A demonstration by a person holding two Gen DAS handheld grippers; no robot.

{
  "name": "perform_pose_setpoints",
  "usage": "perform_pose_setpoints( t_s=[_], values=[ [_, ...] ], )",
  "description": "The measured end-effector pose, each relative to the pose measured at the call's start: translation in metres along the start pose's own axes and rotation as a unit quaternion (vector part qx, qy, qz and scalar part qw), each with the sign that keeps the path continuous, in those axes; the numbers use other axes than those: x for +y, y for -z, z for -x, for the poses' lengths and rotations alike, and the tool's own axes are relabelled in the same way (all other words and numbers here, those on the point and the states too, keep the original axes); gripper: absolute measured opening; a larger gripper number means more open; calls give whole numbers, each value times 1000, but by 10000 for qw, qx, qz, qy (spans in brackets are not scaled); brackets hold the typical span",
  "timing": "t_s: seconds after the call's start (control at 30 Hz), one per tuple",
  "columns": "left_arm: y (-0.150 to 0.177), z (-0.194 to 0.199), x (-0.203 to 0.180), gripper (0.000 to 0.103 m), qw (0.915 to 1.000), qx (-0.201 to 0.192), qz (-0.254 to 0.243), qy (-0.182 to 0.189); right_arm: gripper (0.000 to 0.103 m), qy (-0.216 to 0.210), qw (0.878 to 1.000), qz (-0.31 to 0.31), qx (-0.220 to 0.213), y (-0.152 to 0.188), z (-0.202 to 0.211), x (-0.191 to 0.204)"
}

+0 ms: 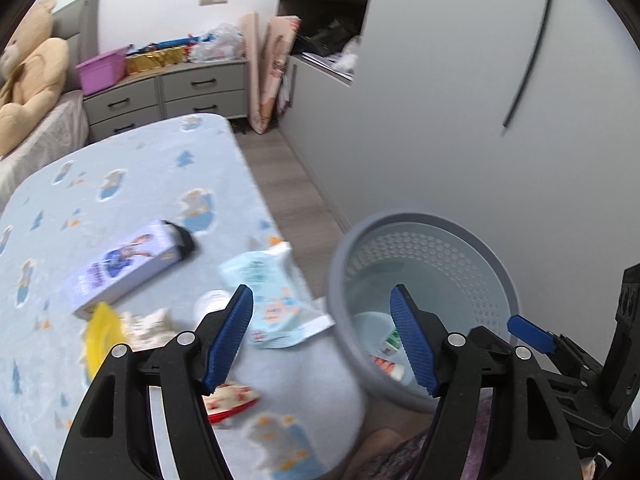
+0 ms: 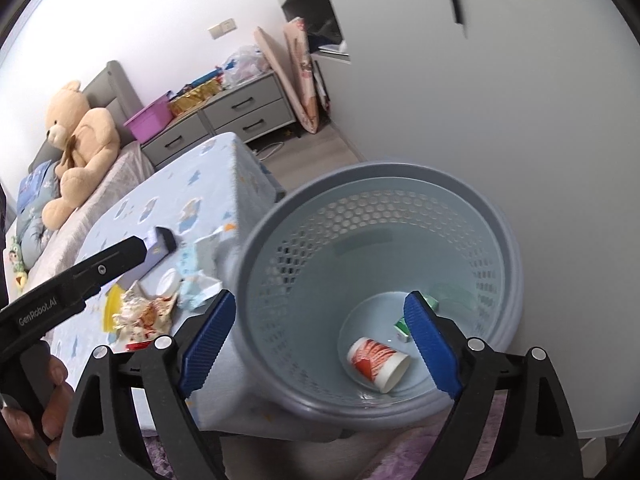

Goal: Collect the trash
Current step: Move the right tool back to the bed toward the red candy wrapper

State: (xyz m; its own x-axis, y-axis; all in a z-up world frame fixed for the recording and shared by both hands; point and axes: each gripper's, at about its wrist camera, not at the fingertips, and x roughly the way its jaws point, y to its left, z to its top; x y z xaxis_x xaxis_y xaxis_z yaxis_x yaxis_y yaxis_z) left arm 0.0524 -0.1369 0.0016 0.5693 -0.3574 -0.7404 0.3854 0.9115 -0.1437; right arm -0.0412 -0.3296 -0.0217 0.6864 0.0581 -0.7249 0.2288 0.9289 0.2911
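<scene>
A grey perforated waste basket (image 2: 460,216) stands on the floor beside a table with a light blue patterned cloth (image 1: 132,184). Inside it lie a red and white paper cup (image 2: 378,364) and a green and white carton (image 2: 402,326). My right gripper (image 2: 320,344) is open and empty above the basket's mouth. My left gripper (image 1: 322,340) is open and empty over the table's near edge, next to the basket (image 1: 460,248). On the cloth lie a purple box (image 1: 128,268), a light blue wipes pack (image 1: 268,284), a yellow wrapper (image 1: 102,332), a crumpled wrapper (image 1: 148,326), a white lid (image 1: 212,300) and a red and white wrapper (image 1: 232,398).
A grey wall (image 1: 460,100) rises right behind the basket. A grey dresser (image 1: 168,96) with a purple bin (image 1: 102,70) stands at the back. A bed with a teddy bear (image 2: 78,140) lies left of the table. Wood floor (image 1: 288,184) runs between table and wall.
</scene>
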Motion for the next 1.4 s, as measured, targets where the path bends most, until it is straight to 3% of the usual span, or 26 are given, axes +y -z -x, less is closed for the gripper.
perform_pose_setpoints(
  t_s=[0.47, 0.67, 1.0, 1.17, 1.4],
  values=[
    [27, 45, 121, 69, 9905, -274, 713, -1143, 95, -623, 9952, 742, 148, 8, -17, 98],
    [40, 53, 164, 69, 9850, -273, 1050, -1340, 95, -742, 9895, 1162, 436, 17, -39, 141],
    [57, 45, 203, 69, 9808, -107, 1320, -1433, 94, -440, 9848, 1423, 894, 28, -83, 176],
    [63, 37, 210, 69, 9820, 55, 1312, -1359, 83, -157, 9817, 1595, 1024, 36, -94, 185],
    [69, 28, 216, 69, 9833, 198, 1316, -1243, 70, -95, 9780, 1670, 1247, 44, -108, 193]
  ],
)
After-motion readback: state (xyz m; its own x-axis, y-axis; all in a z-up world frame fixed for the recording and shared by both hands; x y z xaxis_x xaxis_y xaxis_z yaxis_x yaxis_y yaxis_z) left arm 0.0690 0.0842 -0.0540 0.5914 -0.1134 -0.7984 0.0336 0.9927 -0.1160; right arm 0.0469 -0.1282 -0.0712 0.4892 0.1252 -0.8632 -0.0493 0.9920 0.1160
